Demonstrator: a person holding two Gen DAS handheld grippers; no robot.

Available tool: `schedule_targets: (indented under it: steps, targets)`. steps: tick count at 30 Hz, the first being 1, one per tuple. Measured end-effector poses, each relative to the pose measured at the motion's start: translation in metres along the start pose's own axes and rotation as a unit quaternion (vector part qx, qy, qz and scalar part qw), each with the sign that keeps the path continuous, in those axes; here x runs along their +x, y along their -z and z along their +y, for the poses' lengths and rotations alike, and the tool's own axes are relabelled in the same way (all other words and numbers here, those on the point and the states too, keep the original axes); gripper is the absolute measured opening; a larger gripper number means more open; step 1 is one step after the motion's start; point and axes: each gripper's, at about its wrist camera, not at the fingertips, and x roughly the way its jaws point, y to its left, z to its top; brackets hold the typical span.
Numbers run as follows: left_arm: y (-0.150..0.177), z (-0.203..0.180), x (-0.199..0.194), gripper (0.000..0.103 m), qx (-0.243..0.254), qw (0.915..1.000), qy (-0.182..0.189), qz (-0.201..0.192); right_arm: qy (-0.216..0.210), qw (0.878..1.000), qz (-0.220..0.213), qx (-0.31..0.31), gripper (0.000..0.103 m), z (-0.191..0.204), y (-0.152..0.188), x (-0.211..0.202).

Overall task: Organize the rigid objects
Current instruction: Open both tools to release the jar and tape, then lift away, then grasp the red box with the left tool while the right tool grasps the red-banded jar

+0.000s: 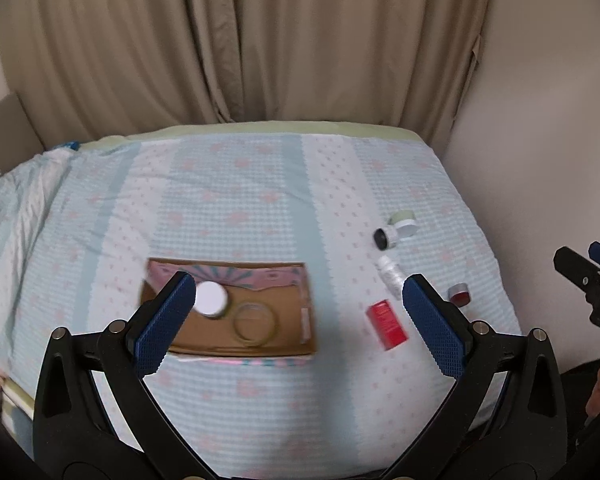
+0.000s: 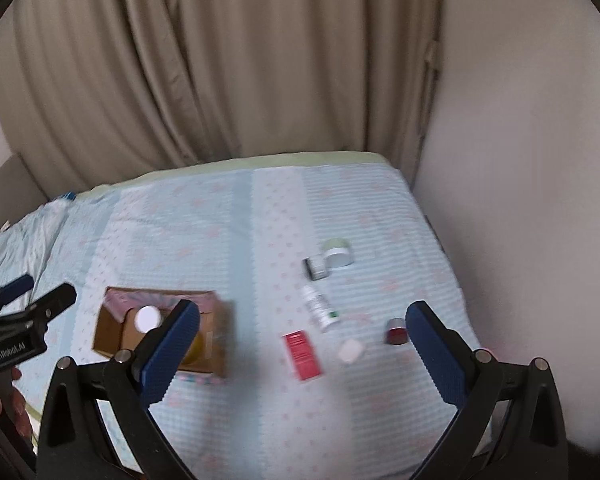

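Red box [image 2: 302, 355] lies nearest the right gripper [image 2: 302, 340], whose jaws, like the left gripper's [image 1: 300, 312], gape wide and empty; straddling its narrow sides should suit before carrying it to the cardboard box [image 2: 216, 360].

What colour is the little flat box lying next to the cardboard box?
Red. The little flat box shows best in the left wrist view, lying on the blue patterned bedspread.

A bed [image 1: 260, 208] is covered by a pale blue quilt patterned with pink — it is backed at twelve o'clock by pleated beige curtains [image 1: 240, 40]. At three o'clock a plain off-white wall [image 2: 520, 160] is met.
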Motion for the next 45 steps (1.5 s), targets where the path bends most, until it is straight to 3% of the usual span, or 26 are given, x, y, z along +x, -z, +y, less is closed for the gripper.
schedule_targets:
  steps: [9,12,17,27,29,31,40,42,45]
  targets:
    - [0.017,-0.098,0.059,0.103,-0.022,0.9994,-0.001,0.026,0.011,1.0,0.014,0.019,0.103,-0.098,-0.003,0.043]
    - [0.028,-0.116,0.082,0.103,-0.026,0.9989,0.004,0.038,0.014,0.999,0.027,0.031,0.103,-0.118,0.0,0.07]
    - [0.051,-0.142,0.135,0.103,-0.015,0.9976,-0.024,0.063,0.024,0.998,0.044,0.047,0.103,-0.141,0.015,0.12]
    - [0.128,-0.155,0.275,0.101,-0.045,0.9897,-0.038,0.131,0.044,0.992,0.091,0.077,0.102,-0.17,0.074,0.24]
    - [0.14,-0.16,0.297,0.096,-0.042,0.989,-0.041,0.136,0.048,0.99,0.097,0.088,0.102,-0.176,0.087,0.26]
    - [0.154,-0.163,0.32,0.084,-0.043,0.9878,-0.048,0.142,0.054,0.989,0.104,0.091,0.099,-0.179,0.101,0.281]
    - [0.184,-0.168,0.366,0.083,-0.061,0.9843,-0.07,0.15,0.059,0.987,0.124,0.084,0.095,-0.186,0.139,0.341]
    - [0.186,-0.17,0.372,0.081,-0.057,0.9842,-0.075,0.15,0.055,0.987,0.126,0.079,0.086,-0.188,0.146,0.348]
    - [0.187,-0.172,0.377,0.076,-0.055,0.9839,-0.08,0.15,0.056,0.987,0.128,0.078,0.082,-0.19,0.151,0.356]
